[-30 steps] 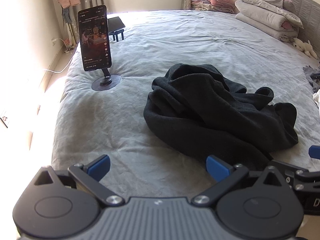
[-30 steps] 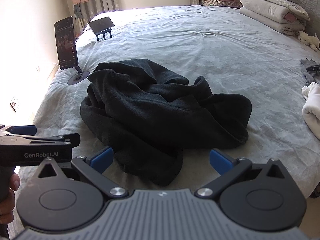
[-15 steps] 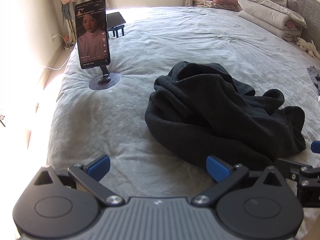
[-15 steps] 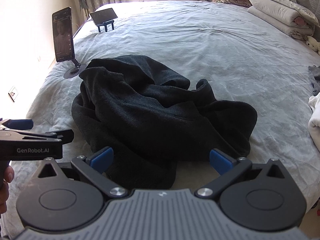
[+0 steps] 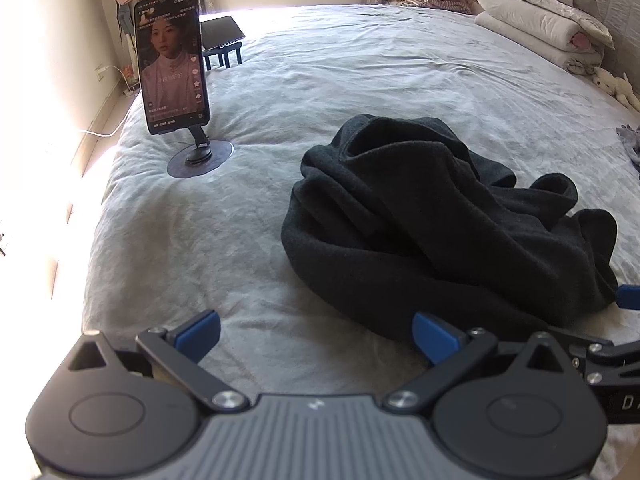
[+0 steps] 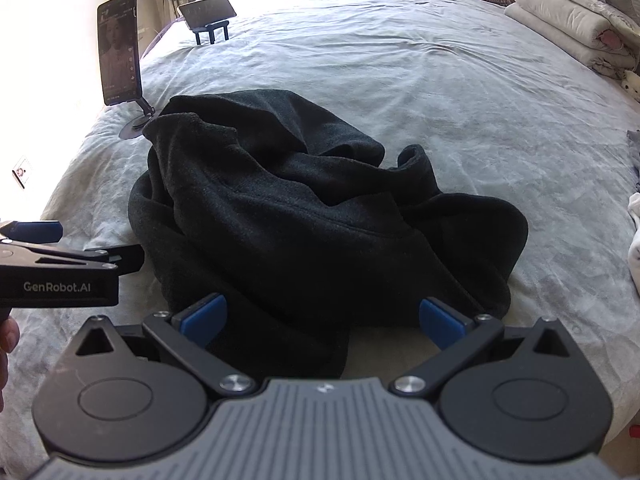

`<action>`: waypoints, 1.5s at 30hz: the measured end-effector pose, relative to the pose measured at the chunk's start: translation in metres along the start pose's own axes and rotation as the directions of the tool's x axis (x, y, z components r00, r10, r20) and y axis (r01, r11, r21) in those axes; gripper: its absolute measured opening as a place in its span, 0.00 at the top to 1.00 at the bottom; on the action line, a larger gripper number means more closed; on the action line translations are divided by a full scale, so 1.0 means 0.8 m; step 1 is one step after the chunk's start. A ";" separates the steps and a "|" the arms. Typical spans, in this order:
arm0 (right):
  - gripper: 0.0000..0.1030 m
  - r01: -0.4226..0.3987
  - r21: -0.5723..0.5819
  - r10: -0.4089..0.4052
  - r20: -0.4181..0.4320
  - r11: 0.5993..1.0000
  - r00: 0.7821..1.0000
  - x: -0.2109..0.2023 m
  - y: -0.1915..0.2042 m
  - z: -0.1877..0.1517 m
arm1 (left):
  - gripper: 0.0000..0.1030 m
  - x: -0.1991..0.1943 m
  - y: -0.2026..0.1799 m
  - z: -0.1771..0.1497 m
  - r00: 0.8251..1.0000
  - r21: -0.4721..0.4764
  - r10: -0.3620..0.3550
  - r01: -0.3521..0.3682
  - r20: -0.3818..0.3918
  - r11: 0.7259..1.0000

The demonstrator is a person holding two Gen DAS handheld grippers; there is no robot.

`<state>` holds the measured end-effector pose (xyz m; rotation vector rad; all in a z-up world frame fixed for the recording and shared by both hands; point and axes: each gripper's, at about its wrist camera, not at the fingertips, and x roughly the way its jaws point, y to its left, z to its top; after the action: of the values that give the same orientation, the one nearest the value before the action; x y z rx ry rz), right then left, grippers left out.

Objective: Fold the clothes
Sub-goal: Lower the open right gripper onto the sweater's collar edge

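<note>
On the grey bedsheet [image 5: 320, 92], near its front edge, a black fleece garment [image 6: 304, 216] is lying in a crumpled heap, with its layers bunched over one another and no hem, sleeve or collar clearly sorted out. The left gripper [image 5: 316, 334] is hovering over bare sheet just beside the heap's near-left edge, its blue-tipped jaws spread wide and holding nothing; the right gripper [image 6: 322, 320] is sitting at the heap's near edge, jaws likewise spread and empty, with dark cloth lying between the fingers but not pinched. Nothing is being folded yet, and the likely next step is finding an edge to spread the garment flat. The main risk, as I judge it, is pinching several stacked layers at once, since the folds are hiding which edge belongs to what, so a lift could be dragging the whole lump rather than opening it. A second risk is sitting to the left: a phone on a stand [image 5: 172, 60] is standing upright near the heap, and a small tablet on a stand [image 6: 208, 12] is sitting farther back, so a wide sweep of cloth that way could be tipping either over. Open room is lying beyond and to the right of the garment, where the sheet is bare until the folded quilts [image 5: 544, 20] at the far side.
</note>
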<state>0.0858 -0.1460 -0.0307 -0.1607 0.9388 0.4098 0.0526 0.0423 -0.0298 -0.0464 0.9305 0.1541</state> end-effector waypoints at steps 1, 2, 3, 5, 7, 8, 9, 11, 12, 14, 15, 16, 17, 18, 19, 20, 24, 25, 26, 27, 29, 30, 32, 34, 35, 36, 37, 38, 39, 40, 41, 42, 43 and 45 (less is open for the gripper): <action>0.00 0.000 0.001 0.000 -0.004 1.000 1.000 0.001 -0.001 0.000 | 0.00 0.001 -0.001 0.000 1.000 0.001 -0.002 0.002 -0.002 1.000; 0.00 0.000 0.001 0.000 -0.006 1.000 1.000 0.003 -0.001 -0.001 | 0.00 0.002 -0.002 0.000 1.000 0.003 -0.002 0.002 -0.002 1.000; 0.00 0.000 0.000 0.000 -0.009 1.000 1.000 0.004 -0.001 -0.001 | 0.00 0.003 -0.003 0.000 1.000 0.004 -0.002 0.002 -0.003 1.000; 0.00 -0.001 -0.001 0.001 -0.014 1.000 1.000 0.006 -0.002 -0.002 | 0.00 0.004 -0.004 0.001 1.000 0.007 -0.002 0.002 -0.003 1.000; 0.00 -0.002 -0.001 0.002 -0.018 1.000 1.000 0.008 -0.002 -0.002 | 0.00 0.006 -0.004 0.002 1.000 0.008 -0.003 0.003 -0.005 1.000; 0.00 -0.002 -0.001 0.002 -0.021 1.000 1.000 0.009 -0.002 -0.002 | 0.00 0.007 -0.005 0.002 1.000 0.009 -0.003 0.003 -0.006 1.000; 0.00 -0.003 -0.002 0.003 -0.024 1.000 1.000 0.011 -0.002 -0.002 | 0.00 0.008 -0.005 0.002 1.000 0.010 -0.002 0.002 -0.007 1.000; 0.00 -0.003 -0.004 0.003 -0.029 1.000 1.000 0.014 -0.002 -0.003 | 0.00 0.010 -0.006 0.002 1.000 0.012 0.001 -0.001 -0.010 1.000; 0.00 -0.004 -0.005 0.004 -0.032 1.000 0.999 0.015 -0.002 -0.003 | 0.00 0.011 -0.006 0.002 1.000 0.013 0.002 -0.002 -0.012 1.000; 0.00 -0.005 -0.006 0.005 -0.037 1.000 0.999 0.018 -0.003 -0.004 | 0.00 0.013 -0.006 0.002 1.000 0.014 0.004 -0.004 -0.014 1.000; 0.00 -0.005 -0.006 0.005 -0.039 1.000 0.999 0.020 -0.003 -0.004 | 0.00 0.013 -0.006 0.002 1.000 0.015 0.004 -0.004 -0.017 1.000; 0.00 -0.006 -0.006 0.005 -0.041 1.000 0.999 0.020 -0.003 -0.004 | 0.00 0.014 -0.006 0.002 1.000 0.015 0.004 -0.004 -0.019 1.000; 0.00 -0.006 -0.006 0.006 -0.042 1.000 0.999 0.021 -0.003 -0.004 | 0.00 0.015 -0.007 0.002 1.000 0.015 0.004 -0.004 -0.020 1.000; 0.00 -0.007 -0.005 0.007 -0.043 1.000 0.999 0.022 -0.003 -0.005 | 0.00 0.015 -0.008 0.002 1.000 0.016 0.005 -0.004 -0.020 1.000; 0.00 -0.007 -0.006 0.007 -0.043 1.000 0.999 0.022 -0.003 -0.005 | 0.00 0.016 -0.008 0.002 1.000 0.017 0.005 -0.005 -0.021 1.000; 0.00 -0.007 -0.006 0.007 -0.044 1.000 0.999 0.022 -0.003 -0.005 | 0.00 0.016 -0.008 0.002 1.000 0.018 0.006 -0.006 -0.021 1.000; 0.00 -0.005 -0.010 0.004 -0.041 1.000 0.999 0.019 -0.002 -0.004 | 0.00 0.016 -0.008 0.002 1.000 0.018 0.005 -0.004 -0.024 1.000; 0.00 -0.004 -0.012 0.004 -0.038 1.000 0.999 0.018 -0.002 -0.003 | 0.00 0.016 -0.008 0.002 1.000 0.018 0.004 -0.004 -0.024 1.000; 0.00 -0.004 -0.014 0.004 -0.036 1.000 0.999 0.016 -0.001 -0.003 | 0.00 0.015 -0.008 0.002 1.000 0.018 0.003 -0.003 -0.023 1.000; 0.00 -0.005 -0.016 0.004 -0.033 1.000 0.999 0.014 -0.001 -0.003 | 0.00 0.014 -0.008 0.002 1.000 0.018 0.002 -0.001 -0.022 1.000; 0.00 -0.006 -0.021 0.005 -0.026 1.000 1.000 0.010 0.000 -0.002 | 0.00 0.010 -0.009 0.002 1.000 0.018 -0.003 0.003 -0.016 1.000; 0.00 -0.006 -0.023 0.006 -0.024 1.000 1.000 0.008 0.001 -0.002 | 0.00 0.009 -0.009 0.002 1.000 0.019 -0.004 0.004 -0.013 1.000; 0.00 -0.009 -0.027 0.008 -0.019 1.000 1.000 0.005 0.002 0.000 | 0.00 0.005 -0.009 0.002 1.000 0.021 -0.005 0.005 -0.008 1.000; 0.00 -0.008 -0.031 0.008 -0.017 0.999 1.000 0.003 0.004 0.001 | 0.00 0.004 -0.008 0.002 1.000 0.019 -0.004 0.004 -0.005 1.000; 0.00 -0.008 -0.034 0.007 -0.015 0.999 1.000 0.001 0.005 0.001 | 0.00 0.003 -0.007 0.002 1.000 0.015 -0.003 0.003 -0.006 1.000; 0.00 -0.007 -0.038 0.007 -0.013 0.999 1.000 0.000 0.006 0.001 | 0.00 0.003 -0.005 0.003 1.000 0.011 -0.004 0.004 -0.007 1.000; 0.00 -0.007 -0.042 0.007 -0.010 0.999 1.000 -0.002 0.007 0.001 | 0.00 0.001 -0.005 0.003 1.000 0.010 -0.004 0.005 -0.006 1.000; 0.00 -0.007 -0.043 0.007 -0.008 0.999 1.000 -0.004 0.008 0.002 | 0.00 0.000 -0.004 0.003 1.000 0.009 -0.005 0.005 -0.005 1.000; 0.00 -0.007 -0.044 0.007 -0.006 0.999 1.000 -0.006 0.009 0.002 | 0.00 -0.002 -0.004 0.003 1.000 0.008 -0.005 0.005 -0.001 1.000; 0.00 -0.005 -0.044 0.005 -0.004 0.999 1.000 -0.007 0.010 0.002 | 0.00 -0.004 -0.003 0.003 1.000 0.007 -0.005 0.005 0.002 1.000; 0.00 -0.002 -0.045 0.002 -0.001 0.999 1.000 -0.009 0.010 0.003 | 0.00 -0.006 -0.003 0.003 1.000 0.007 -0.006 0.006 0.005 1.000; 0.00 0.000 -0.045 0.000 0.002 0.999 1.000 -0.011 0.011 0.003 | 0.00 -0.008 -0.002 0.003 1.000 0.007 -0.007 0.007 0.008 1.000; 0.00 0.001 -0.046 0.000 0.005 0.999 1.000 -0.014 0.011 0.003 | 0.00 -0.011 -0.002 0.003 1.000 0.007 -0.008 0.008 0.012 1.000; 0.00 0.002 -0.049 -0.001 0.013 0.999 1.000 -0.019 0.013 0.003 | 0.00 -0.016 -0.001 0.003 1.000 0.007 -0.007 0.007 0.019 1.000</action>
<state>0.0753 -0.1403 -0.0166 -0.2029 0.9166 0.4323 0.0470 0.0407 -0.0184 -0.0420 0.9113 0.1451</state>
